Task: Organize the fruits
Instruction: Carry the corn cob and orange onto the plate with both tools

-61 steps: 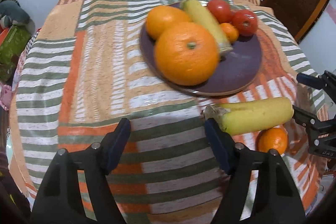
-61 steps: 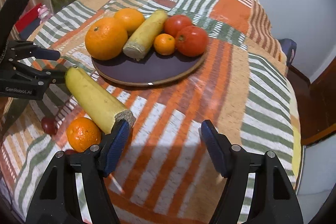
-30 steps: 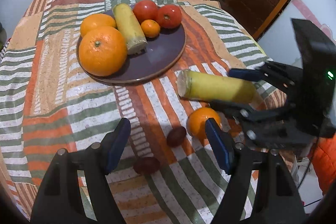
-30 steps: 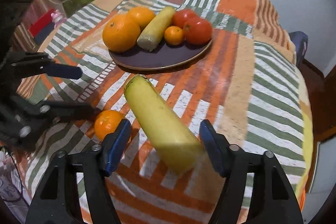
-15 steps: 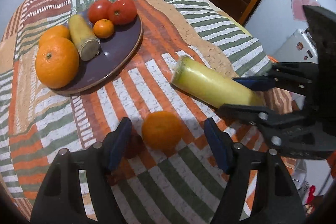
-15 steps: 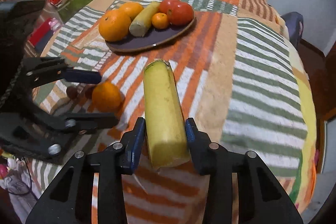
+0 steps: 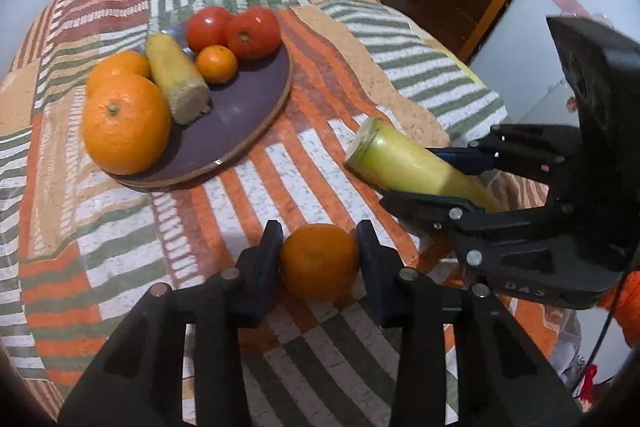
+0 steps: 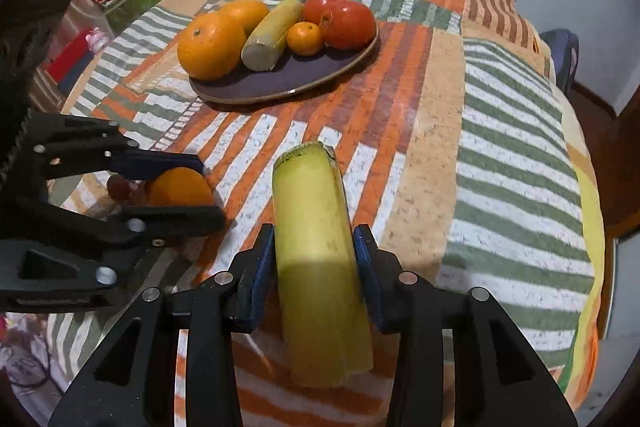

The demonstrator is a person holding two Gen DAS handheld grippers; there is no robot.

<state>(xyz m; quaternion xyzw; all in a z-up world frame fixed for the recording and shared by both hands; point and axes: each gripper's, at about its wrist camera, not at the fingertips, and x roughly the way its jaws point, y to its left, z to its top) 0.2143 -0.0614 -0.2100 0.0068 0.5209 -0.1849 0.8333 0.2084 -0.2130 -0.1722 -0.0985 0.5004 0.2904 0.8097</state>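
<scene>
Since a second ago, left gripper has clamped the small round orange mandarin; right gripper still clamps the yellow-green cut cylinder. At 11 o'clock, the dark purple plate holds oranges, tomatoes.

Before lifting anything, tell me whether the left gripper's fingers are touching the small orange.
Touching. In the left wrist view both fingers press against the small orange with no gap; the left gripper is closed on it.

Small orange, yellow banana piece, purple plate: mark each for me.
Small orange (image 7: 319, 261), left wrist view, middle of its peel.
Yellow banana piece (image 8: 316, 247), right wrist view, mid-length skin.
Purple plate (image 8: 288, 77), right wrist view, bare front surface.
</scene>
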